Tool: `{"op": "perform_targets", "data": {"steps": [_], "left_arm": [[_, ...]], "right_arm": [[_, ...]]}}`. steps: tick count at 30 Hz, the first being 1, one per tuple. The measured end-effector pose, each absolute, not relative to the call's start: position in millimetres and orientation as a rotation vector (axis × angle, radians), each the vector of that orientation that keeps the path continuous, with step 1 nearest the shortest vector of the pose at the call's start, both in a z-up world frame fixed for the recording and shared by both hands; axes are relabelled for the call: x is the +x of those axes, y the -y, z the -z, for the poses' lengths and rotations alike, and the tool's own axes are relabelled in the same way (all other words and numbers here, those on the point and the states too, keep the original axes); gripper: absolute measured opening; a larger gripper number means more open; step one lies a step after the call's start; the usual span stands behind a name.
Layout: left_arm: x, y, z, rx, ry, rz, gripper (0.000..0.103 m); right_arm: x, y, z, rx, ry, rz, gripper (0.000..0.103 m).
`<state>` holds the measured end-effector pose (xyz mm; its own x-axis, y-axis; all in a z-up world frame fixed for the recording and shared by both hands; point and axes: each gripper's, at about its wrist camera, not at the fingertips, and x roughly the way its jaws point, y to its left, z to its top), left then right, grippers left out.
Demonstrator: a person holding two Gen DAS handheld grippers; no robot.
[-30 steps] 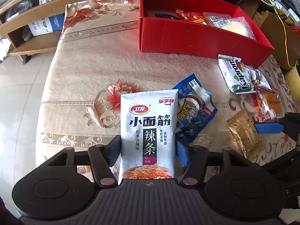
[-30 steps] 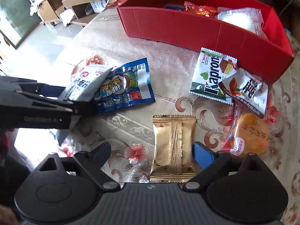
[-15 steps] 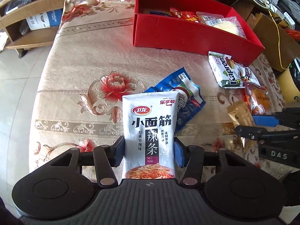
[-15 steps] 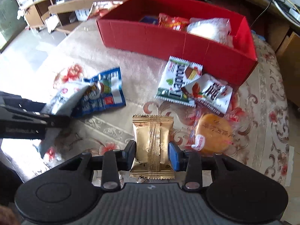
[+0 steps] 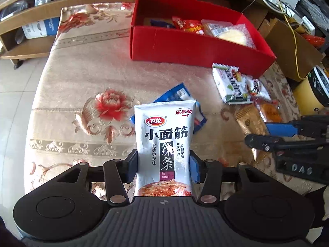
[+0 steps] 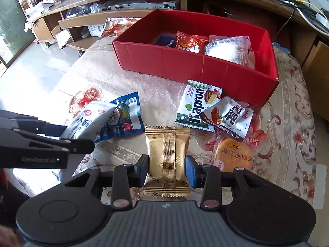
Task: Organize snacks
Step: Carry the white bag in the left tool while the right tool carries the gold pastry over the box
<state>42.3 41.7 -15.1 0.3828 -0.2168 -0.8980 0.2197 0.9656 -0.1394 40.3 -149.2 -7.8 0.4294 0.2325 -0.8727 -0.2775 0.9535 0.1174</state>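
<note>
Both tongs have a snack and are at the carrying step. The left gripper (image 5: 164, 164) pinches the white packet (image 5: 164, 144) by its two sides, up off the flowered tablecloth (image 5: 82, 82). The right gripper (image 6: 167, 167) pinches the gold packet (image 6: 167, 154) the same way. Next, I think, each one has to go up and over the near wall of the red box (image 6: 185, 61) and then let go — high enough not to bump that wall. The box sits at the far side of the table and already holds a red bag (image 6: 190, 42), a clear pack with something pale inside (image 6: 226, 49) and a dark item (image 6: 164, 41). A blue packet (image 6: 127, 119), a green and white wafer packet (image 6: 195, 105) and two more snacks lie on the cloth — waiting.
</note>
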Motion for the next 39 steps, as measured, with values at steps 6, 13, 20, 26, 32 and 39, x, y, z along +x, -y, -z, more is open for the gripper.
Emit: {"op": "perform_targets", "data": {"steps": [6, 13, 20, 26, 32, 39], "left_arm": [[48, -30, 2, -0.01, -1.1, 0.298, 0.057], [58, -20, -8, -0.022, -1.058, 0.304, 0.057], [72, -11, -18, -0.03, -1.027, 0.298, 0.057], [82, 0, -28, -0.012, -0.978, 0.298, 0.057], [92, 9, -33, -0.006, -0.957, 0.294, 0.057], [106, 18, -41, 0.0, -0.929, 0.293, 0.057]], "right_arm": [[45, 155, -2, -0.031, -1.045, -0.305, 0.036], [55, 164, -14, -0.004, -1.011, -0.291, 0.036], [67, 169, -27, 0.012, -0.971, -0.285, 0.036], [79, 177, -37, 0.043, -0.937, -0.266, 0.036], [90, 179, -45, 0.058, -0.913, -0.262, 0.036], [104, 189, -54, 0.085, -0.88, -0.246, 0.036]]}}
